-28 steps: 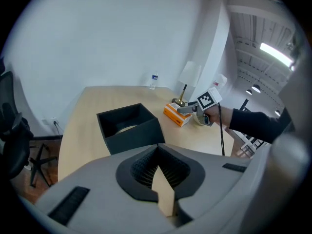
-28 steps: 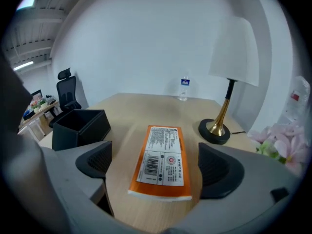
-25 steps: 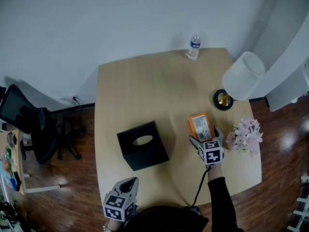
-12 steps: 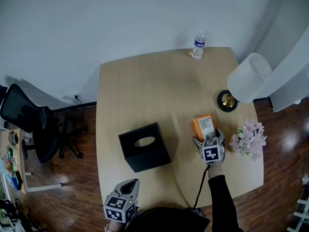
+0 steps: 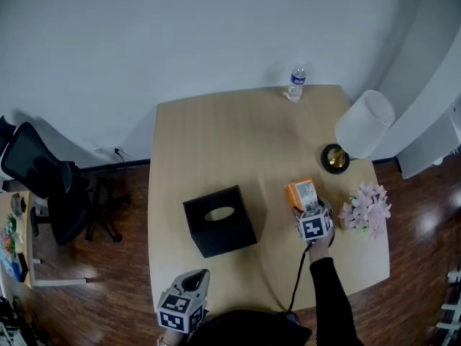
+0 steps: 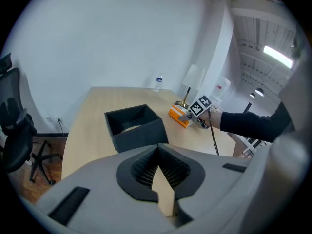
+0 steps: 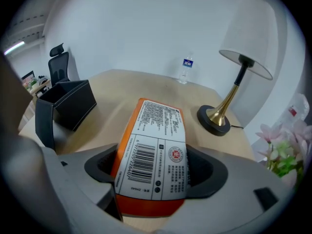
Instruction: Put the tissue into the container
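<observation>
The left claw (image 5: 196, 276) hangs at the near edge of the table (image 5: 216, 135), at about 7 o'clock from the container. Its jaws are drawn together with nothing in them, so it has no part in the work at present.

Further in, at about 1 o'clock from the person, the right claw (image 5: 310, 209) is closing on the tissue pack (image 5: 301, 192). The orange pack sits lengthwise between the jaws, label up, and the pads meet its long sides. Its far end rests on the table, so I judge it gripped but not lifted.

The black container (image 5: 220, 220) stands at 9 o'clock from the pack, well apart from it. Its open top shows no tissue inside.

So only the pick-up is under way. The lift, the carry across towards 9 o'clock and the drop into the opening are all left to do.

Pink flowers (image 5: 367, 209) lie just beside the right claw at 3 o'clock. The lamp (image 5: 364, 125) stands beyond them at 1 o'clock, and a water bottle (image 5: 295, 83) sits at the far edge, at 12 o'clock.
</observation>
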`<state>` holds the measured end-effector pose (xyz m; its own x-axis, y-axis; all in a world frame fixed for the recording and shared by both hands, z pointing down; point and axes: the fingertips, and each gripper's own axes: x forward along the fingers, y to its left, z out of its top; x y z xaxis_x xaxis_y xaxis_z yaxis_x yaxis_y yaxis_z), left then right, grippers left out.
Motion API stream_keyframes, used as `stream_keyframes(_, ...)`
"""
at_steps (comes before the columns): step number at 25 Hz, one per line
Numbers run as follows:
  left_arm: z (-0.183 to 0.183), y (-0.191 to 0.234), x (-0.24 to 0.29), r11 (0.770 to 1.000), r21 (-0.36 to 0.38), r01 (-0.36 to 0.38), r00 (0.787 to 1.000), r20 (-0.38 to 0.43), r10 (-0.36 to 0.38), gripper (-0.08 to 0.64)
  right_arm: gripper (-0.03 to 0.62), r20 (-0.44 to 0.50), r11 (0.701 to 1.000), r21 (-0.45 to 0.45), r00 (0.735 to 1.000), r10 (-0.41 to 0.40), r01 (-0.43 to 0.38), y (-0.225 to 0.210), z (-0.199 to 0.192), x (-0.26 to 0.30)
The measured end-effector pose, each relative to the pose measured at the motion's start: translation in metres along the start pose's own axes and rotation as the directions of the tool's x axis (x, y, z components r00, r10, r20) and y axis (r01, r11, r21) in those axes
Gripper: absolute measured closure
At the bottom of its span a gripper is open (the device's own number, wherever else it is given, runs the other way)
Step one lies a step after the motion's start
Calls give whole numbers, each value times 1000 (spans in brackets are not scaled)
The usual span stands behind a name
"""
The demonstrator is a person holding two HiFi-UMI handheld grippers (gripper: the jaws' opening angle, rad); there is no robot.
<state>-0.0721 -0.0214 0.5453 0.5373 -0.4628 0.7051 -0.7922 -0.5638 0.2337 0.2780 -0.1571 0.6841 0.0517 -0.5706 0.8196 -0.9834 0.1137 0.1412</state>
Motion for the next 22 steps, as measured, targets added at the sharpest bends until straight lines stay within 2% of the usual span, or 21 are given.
stream_keyframes(3, 2, -1, -4, 1000, 3, 8, 1000, 25, -8, 558, 196, 28, 1000, 3, 1000, 14, -14, 2, 4, -24)
stream_keyframes(6, 2, -2, -7, 1000, 1, 19, 999, 45, -19, 558, 196, 95, 999, -25, 994, 47, -45, 15, 17, -65)
stream_keyframes(9, 2, -3, -8, 1000, -6, 29, 998, 59, -29, 558, 196, 151, 991, -109, 984, 90, -74, 38, 30, -105)
stream_keyframes(14, 2, -5, -10, 998, -10, 57, 995, 80, -56, 558, 196, 166, 958, -260, 972, 164, -118, 80, 40, -133)
stream_keyframes(18, -3, -3, -11, 998, -18, 56, 995, 80, -55, 558, 196, 184, 912, -379, 953, 242, -158, 109, 59, -138)
stream_keyframes(22, -9, 7, -16, 998, -50, 41, 996, 81, -37, 558, 196, 186, 827, -520, 916, 355, -214, 152, 89, -135)
